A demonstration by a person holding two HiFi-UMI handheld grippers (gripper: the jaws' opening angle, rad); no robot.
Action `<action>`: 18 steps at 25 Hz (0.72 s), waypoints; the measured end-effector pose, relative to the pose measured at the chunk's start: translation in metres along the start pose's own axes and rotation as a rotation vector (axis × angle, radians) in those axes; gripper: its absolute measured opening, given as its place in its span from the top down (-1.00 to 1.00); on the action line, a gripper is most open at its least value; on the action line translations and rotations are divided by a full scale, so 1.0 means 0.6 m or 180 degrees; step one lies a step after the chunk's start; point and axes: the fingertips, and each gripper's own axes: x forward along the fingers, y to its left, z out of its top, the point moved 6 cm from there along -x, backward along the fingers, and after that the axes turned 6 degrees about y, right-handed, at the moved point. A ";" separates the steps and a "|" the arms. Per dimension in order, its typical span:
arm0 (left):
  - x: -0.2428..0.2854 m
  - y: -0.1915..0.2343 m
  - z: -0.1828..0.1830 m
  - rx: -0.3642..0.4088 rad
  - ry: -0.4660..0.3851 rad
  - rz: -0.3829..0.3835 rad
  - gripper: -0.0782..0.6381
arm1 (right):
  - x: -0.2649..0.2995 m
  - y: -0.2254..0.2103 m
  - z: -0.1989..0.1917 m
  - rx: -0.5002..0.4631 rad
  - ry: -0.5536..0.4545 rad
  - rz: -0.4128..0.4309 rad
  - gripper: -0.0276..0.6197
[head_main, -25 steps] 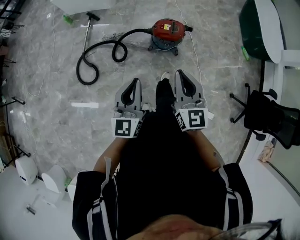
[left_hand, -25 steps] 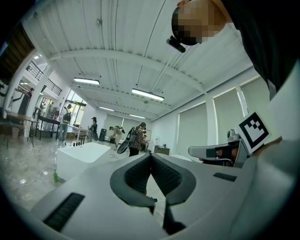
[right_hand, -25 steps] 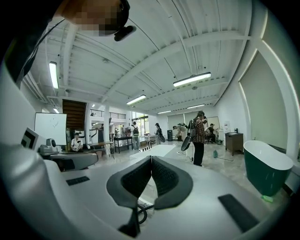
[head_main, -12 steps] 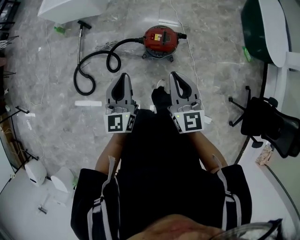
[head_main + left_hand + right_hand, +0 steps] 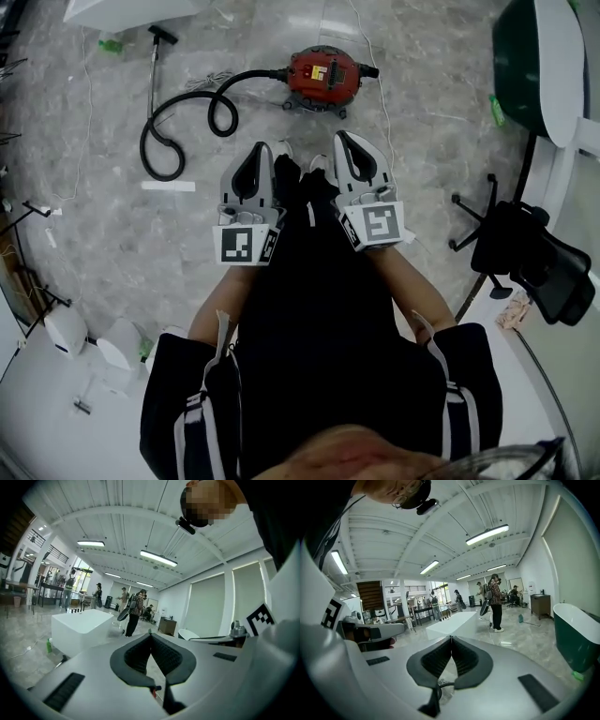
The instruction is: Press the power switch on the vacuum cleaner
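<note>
Left gripper [image 5: 259, 150]: jaws pressed together tip to tip, nothing between, held out at waist height above the black trousers [image 5: 300, 309]. Right gripper [image 5: 343, 137]: same, jaws together and empty, just beside the left at 3 o'clock. Both pointed toward 12 o'clock, aimed across the room in their own views rather than down at the floor.

Vacuum cleaner [image 5: 323, 75]: red canister upright on the marble floor [image 5: 112, 225], at 12 o'clock from the grippers and well apart from both. Yellow and white patch [image 5: 330, 67] on its top. Switch itself too small to pick out. Black hose [image 5: 178, 131] looping off toward 10 o'clock to the wand [image 5: 153, 61]. Thin white cord [image 5: 384, 98] on the floor just right of the canister, running toward 6 o'clock near the feet.

Judged step: approach only, no contact, press not begun.

Likely failures, as judgement:
- Wrong spot pressed, with the switch unresolved from here. Jab on plain lid or handle, no click.
- Slanted or off-centre push on a light canister with a wheeled-looking base: roll-away or tilt instead of a tripped switch. Safer straight down from above.
- Narrow, hard joined tips: slip off a small rocker if landed on its edge.
- Snag of a foot on the cord or hose loop while stepping in, dragging the canister off line.
- Deep bend needed to reach floor level, so poor sight of the target on the final stretch.
- Office chair [image 5: 525, 248] at 3 o'clock and green tub [image 5: 530, 56] at 1 o'clock well clear, no concern.
</note>
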 end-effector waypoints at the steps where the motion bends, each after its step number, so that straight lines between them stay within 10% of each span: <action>1: 0.010 0.001 0.001 0.0033 -0.0003 -0.0053 0.73 | 0.015 0.000 0.000 0.0046 0.0029 -0.0016 0.86; 18: 0.122 0.053 -0.063 -0.0087 0.0257 -0.0129 0.73 | 0.281 -0.117 -0.134 -0.0006 0.0741 -0.0129 0.86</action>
